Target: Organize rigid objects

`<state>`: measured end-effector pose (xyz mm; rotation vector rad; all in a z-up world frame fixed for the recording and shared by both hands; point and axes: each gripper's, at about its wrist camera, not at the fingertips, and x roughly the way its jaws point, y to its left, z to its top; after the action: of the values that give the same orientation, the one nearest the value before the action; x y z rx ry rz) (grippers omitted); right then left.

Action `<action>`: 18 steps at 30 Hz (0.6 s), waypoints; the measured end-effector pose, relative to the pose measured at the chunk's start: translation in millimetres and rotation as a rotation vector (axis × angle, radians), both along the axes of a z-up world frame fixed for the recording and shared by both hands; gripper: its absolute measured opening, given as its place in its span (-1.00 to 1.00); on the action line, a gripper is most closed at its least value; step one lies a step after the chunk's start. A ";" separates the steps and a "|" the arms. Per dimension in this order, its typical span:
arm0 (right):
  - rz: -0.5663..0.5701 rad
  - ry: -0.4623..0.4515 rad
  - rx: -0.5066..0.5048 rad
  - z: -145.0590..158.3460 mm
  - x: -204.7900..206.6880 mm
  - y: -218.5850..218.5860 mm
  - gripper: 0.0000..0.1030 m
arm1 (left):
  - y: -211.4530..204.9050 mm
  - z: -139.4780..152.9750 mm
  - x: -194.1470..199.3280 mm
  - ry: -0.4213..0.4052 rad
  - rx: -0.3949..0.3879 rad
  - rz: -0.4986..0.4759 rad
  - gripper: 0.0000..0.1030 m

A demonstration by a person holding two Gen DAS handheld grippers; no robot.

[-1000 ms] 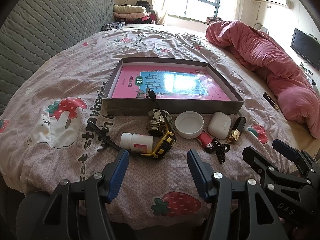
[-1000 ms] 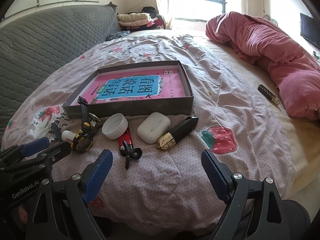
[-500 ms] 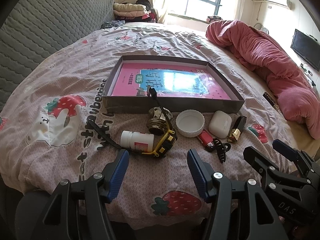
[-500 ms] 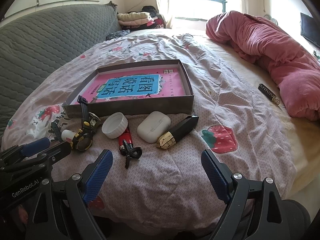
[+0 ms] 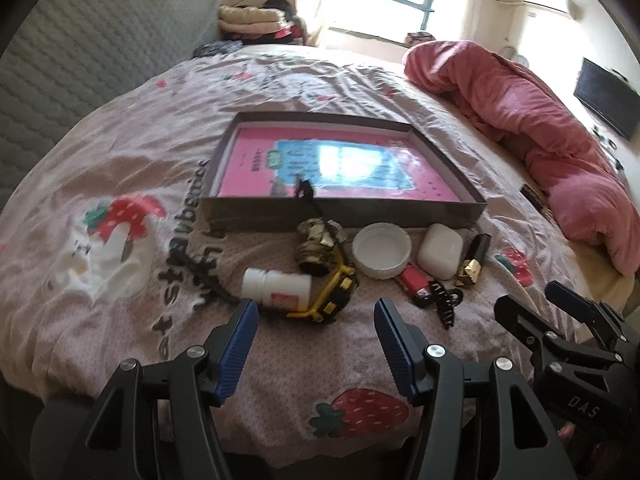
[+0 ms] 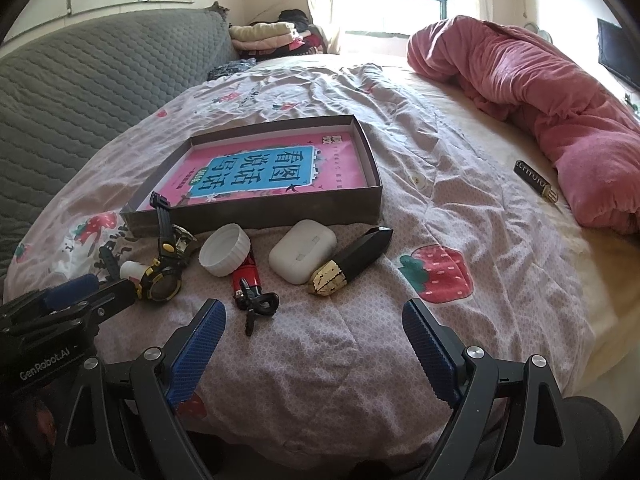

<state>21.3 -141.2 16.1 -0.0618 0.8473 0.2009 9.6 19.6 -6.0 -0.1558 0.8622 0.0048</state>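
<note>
A shallow brown box (image 5: 344,210) (image 6: 256,212) with a pink and blue book inside lies on the bed. In front of it sit a white pill bottle (image 5: 278,286), a yellow-black watch (image 5: 332,296) (image 6: 160,276), a camouflage-patterned object (image 5: 318,246), a white cap (image 5: 382,250) (image 6: 224,250), a white earbud case (image 5: 440,250) (image 6: 302,250), a red lighter (image 5: 414,284) (image 6: 248,274), a black hair clip (image 5: 444,300) (image 6: 258,304) and a black-gold lipstick (image 5: 474,264) (image 6: 352,260). My left gripper (image 5: 316,336) is open just short of the bottle and watch. My right gripper (image 6: 314,336) is open, below the clip and lipstick.
A pink duvet (image 6: 540,108) is heaped at the right. A dark tube (image 6: 536,180) lies beside it. A grey quilted headboard (image 6: 80,92) runs along the left. Folded clothes (image 6: 268,38) are stacked by the window. The bed's front edge is close beneath both grippers.
The left gripper has edged forward toward the bottle and watch. The right gripper has barely shifted. No object has moved.
</note>
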 end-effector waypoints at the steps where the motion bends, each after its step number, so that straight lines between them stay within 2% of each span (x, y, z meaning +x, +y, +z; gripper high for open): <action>1: -0.001 0.002 0.002 -0.1 0.6 -1.1 0.76 | -1.0 0.7 2.3 -0.007 0.013 -0.020 0.17; 5: -0.014 0.015 0.009 -2.0 2.7 -4.1 0.76 | -4.6 3.2 13.1 -0.023 0.077 -0.076 0.17; 9: -0.035 0.033 0.022 -5.7 6.5 -9.2 0.76 | -8.7 1.3 19.4 -0.012 0.088 -0.111 0.15; 18: -0.092 0.067 0.046 -12.1 15.6 -21.7 0.76 | -23.2 -11.3 28.6 0.025 0.128 -0.187 -0.14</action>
<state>36.9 -162.9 4.1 0.0265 0.9097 0.1368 38.2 -3.5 -17.3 0.0454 0.8959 -0.1134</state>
